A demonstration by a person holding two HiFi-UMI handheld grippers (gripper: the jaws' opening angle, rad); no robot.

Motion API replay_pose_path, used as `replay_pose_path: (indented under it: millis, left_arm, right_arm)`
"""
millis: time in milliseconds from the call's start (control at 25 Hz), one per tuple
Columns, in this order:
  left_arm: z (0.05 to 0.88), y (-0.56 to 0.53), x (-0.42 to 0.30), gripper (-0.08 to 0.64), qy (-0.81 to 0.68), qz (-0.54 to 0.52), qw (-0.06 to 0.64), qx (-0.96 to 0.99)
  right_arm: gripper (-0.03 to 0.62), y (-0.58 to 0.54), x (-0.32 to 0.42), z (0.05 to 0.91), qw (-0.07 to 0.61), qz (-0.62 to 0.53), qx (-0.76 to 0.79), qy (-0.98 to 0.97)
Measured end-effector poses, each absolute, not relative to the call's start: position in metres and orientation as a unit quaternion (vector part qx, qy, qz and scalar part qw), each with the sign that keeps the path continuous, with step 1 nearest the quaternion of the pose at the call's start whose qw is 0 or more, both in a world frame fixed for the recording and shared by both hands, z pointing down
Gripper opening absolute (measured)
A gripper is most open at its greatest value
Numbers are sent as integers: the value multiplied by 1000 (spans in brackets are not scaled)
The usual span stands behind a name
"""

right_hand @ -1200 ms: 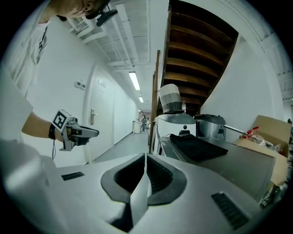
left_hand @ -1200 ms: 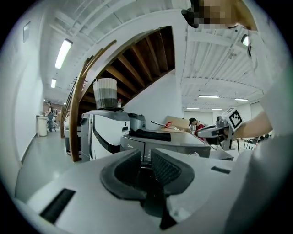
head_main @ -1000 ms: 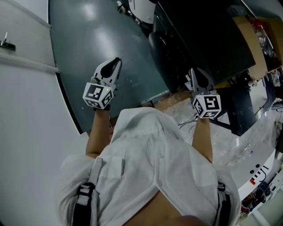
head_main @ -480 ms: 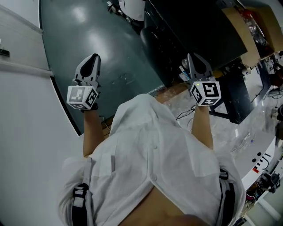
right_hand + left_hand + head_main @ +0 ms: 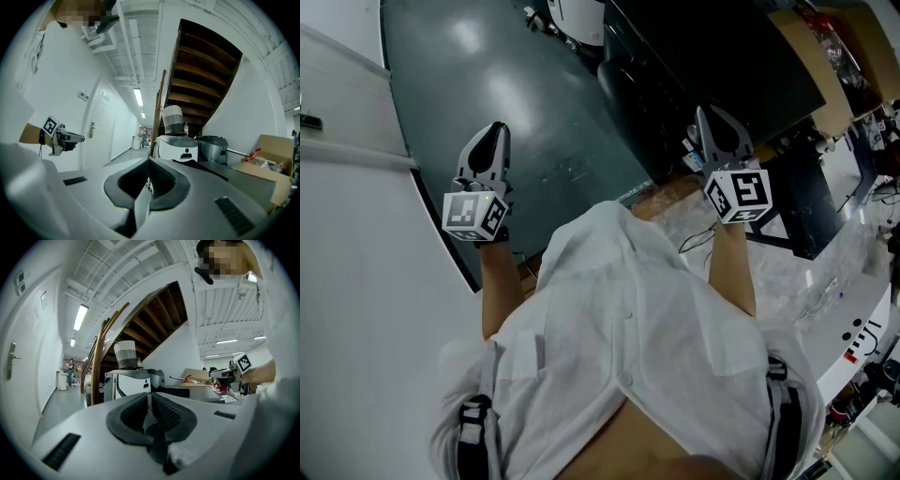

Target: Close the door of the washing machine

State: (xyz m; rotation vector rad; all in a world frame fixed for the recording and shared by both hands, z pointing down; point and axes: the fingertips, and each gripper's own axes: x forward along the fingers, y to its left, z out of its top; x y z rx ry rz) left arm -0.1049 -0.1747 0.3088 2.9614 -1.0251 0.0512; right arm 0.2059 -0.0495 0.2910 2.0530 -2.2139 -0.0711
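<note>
The white washing machine (image 5: 125,384) stands far down the hall under the wooden stairs, with a striped basket (image 5: 125,354) on top. The right gripper view shows the same machine (image 5: 180,148), and in the head view it is a white shape (image 5: 579,17) at the top edge. I cannot make out how its door stands. My left gripper (image 5: 494,128) (image 5: 150,397) is held level over the dark green floor, shut and empty. My right gripper (image 5: 713,113) (image 5: 149,162) points the same way, with its jaws together and nothing between them. Both are well short of the machine.
A white wall with a handled door (image 5: 11,361) runs along the left. Dark machines and a black counter (image 5: 722,56) line the right, with a cardboard box (image 5: 269,154) beyond. A grey appliance (image 5: 213,149) stands beside the washer. Cables lie on plastic sheeting (image 5: 787,281) at the right.
Both grippers have come up. The left one shifted leftward toward the white wall during the first half second. Since then both have hardly moved.
</note>
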Motion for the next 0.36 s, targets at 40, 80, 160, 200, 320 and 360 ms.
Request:
replay_pose_path:
  millis: [40,80,160,200,320,360]
  left_arm:
    - [309,-175,-104,34,-326,17,4,945]
    - [309,-175,-104,34,-325,17,4,945]
    - [310,-176,-105,34,-325,17,6,945]
    - [311,-177,-105,34,-326,17,7,945]
    - [312,-178,-105,34,-326,19,7,945]
    - [312,-179,-105,34,-326,19,7,945]
  right_arm:
    - [26,-50,206,291,61,-24,678,-732]
    - [26,-51,205,291,61,-24,678,-732]
    - [26,-52,204,291,62,-24,678,-732]
    - [26,-53,204,291,63,-24,678,-732]
    - [26,-54,205,290,64,-26,678,-732]
    - [26,-54,205,290,64,-26,678,-732]
